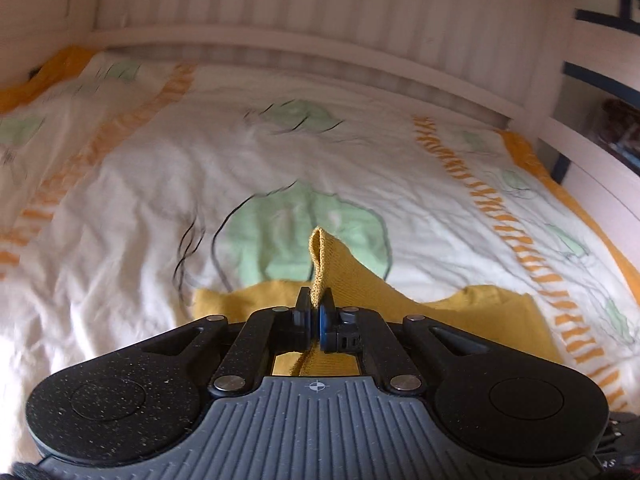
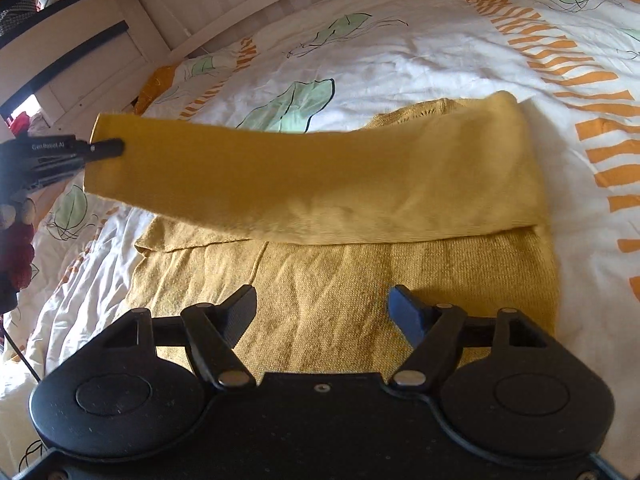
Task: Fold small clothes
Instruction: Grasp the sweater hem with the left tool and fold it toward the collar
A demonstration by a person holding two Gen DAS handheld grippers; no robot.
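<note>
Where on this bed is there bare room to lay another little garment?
Open duvet lies between the yellow sweater and the white slatted bed frame, and also right of the sweater, over the orange stripes. The middle is crowded: the left gripper holds the sleeve stretched across it, and the right gripper hovers open.

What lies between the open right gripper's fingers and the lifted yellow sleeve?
Only the sweater body, flat on the duvet, as the right wrist view shows. The right gripper hovers open; the left gripper pinches the sleeve end.
</note>
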